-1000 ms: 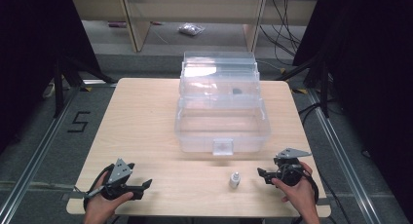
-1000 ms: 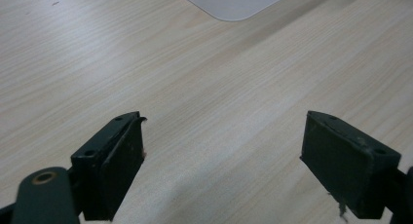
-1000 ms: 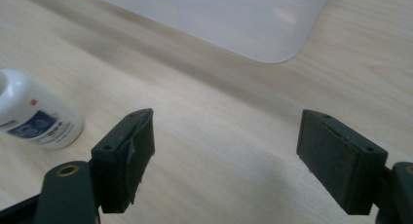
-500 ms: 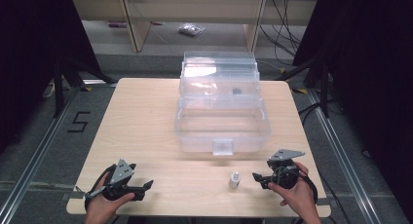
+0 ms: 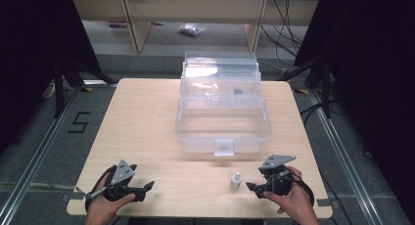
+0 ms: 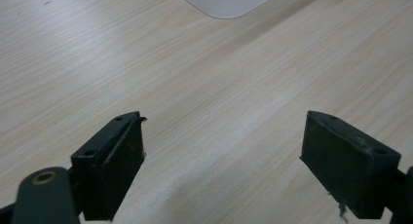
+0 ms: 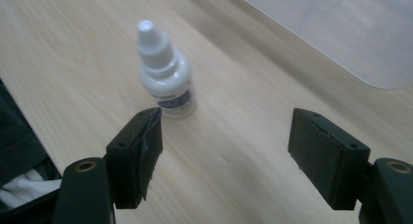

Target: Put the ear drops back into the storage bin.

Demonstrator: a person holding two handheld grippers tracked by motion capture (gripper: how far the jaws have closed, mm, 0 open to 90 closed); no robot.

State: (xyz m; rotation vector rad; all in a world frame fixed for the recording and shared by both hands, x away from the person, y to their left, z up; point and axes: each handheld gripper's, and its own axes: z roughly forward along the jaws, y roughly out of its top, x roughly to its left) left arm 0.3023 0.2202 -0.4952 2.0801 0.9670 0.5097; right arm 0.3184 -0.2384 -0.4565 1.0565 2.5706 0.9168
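My right gripper (image 7: pixel 224 151) spread, empty. Small white plastic dropper bottle (image 7: pixel 164 73) upright on light wooden table (image 5: pixel 147 122), just beyond its left jaw, off-centre. Risk: jaw clips bottle, tips it. My left gripper (image 6: pixel 221 156) spread, idle.

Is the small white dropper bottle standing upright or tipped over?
Upright. The dropper bottle stands on its base on the table with its cap on top, apart from the open right tongs.
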